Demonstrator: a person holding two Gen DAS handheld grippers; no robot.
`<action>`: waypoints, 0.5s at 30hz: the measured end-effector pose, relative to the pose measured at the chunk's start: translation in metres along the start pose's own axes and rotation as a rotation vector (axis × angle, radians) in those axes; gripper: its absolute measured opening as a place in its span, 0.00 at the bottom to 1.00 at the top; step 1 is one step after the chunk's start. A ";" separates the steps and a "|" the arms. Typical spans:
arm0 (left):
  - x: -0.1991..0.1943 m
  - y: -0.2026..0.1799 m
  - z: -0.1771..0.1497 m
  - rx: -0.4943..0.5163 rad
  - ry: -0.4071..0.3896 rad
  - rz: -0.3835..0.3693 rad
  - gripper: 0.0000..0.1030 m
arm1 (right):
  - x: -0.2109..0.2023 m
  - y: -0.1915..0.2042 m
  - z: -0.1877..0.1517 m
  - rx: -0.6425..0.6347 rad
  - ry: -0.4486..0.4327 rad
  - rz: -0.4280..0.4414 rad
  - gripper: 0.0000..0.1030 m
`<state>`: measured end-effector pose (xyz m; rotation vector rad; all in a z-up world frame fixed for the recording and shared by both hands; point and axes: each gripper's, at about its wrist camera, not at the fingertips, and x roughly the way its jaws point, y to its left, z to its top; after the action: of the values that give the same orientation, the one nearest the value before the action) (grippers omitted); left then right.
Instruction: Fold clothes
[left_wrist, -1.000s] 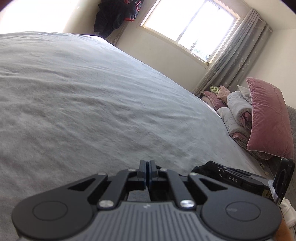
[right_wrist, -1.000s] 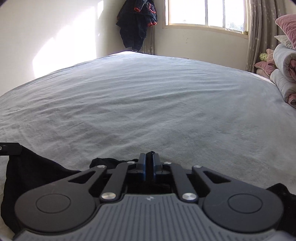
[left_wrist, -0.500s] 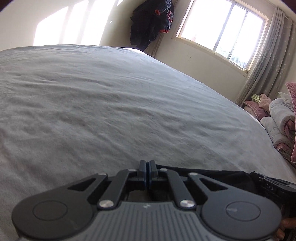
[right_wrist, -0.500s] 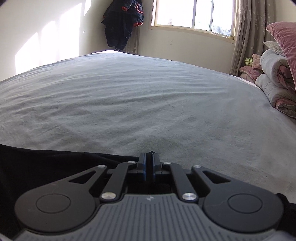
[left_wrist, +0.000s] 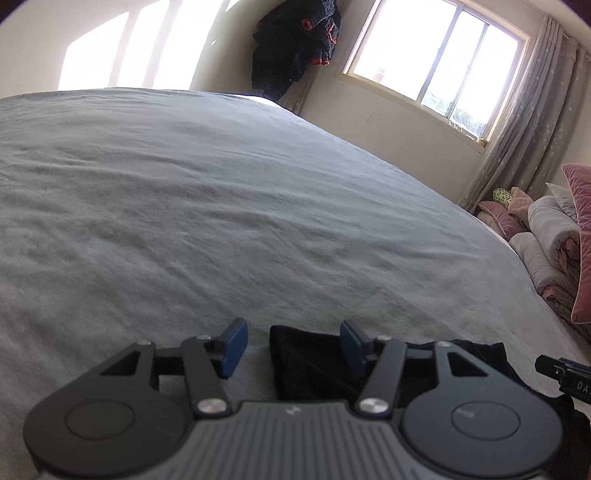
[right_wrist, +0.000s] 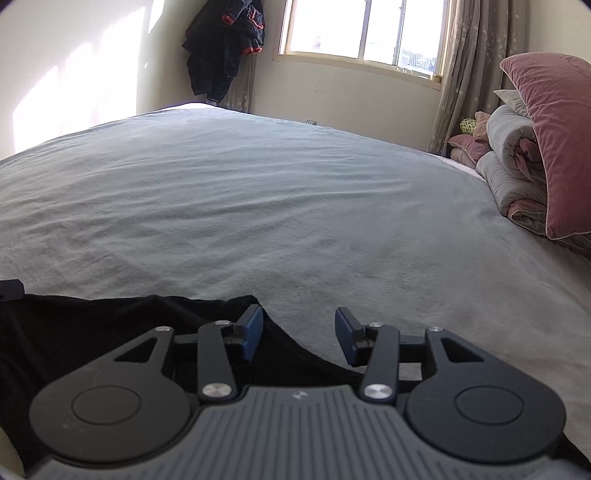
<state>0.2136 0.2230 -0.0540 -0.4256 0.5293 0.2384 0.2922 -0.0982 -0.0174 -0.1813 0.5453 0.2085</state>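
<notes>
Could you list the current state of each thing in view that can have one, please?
left gripper: open, jaws just opened, nothing pinched.
right gripper: open, jaws just opened, nothing pinched.
black garment: released, lying on the bed.
window: appears shut.
curtain: drawn aside.
dark jacket: hanging in the corner.

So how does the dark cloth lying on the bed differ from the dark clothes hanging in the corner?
The black garment lies spread flat on the grey bed, right beneath both open grippers; the hanging clothes dangle bunched against the far wall beside the window. The black garment looks plain black, while the hanging clothes show red trim. Both are dark fabric, and neither is gripped.
</notes>
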 end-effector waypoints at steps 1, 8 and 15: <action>0.000 -0.003 0.001 0.010 0.006 0.014 0.56 | -0.008 -0.008 -0.002 0.011 0.004 -0.008 0.48; -0.014 -0.018 0.005 0.068 0.047 0.060 0.62 | -0.069 -0.063 -0.029 0.153 0.067 -0.067 0.48; -0.031 -0.027 0.001 0.072 0.144 0.066 0.62 | -0.136 -0.091 -0.062 0.225 0.119 -0.077 0.49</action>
<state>0.1968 0.1963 -0.0285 -0.3573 0.6921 0.2522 0.1699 -0.2203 0.0128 0.0040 0.6740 0.0603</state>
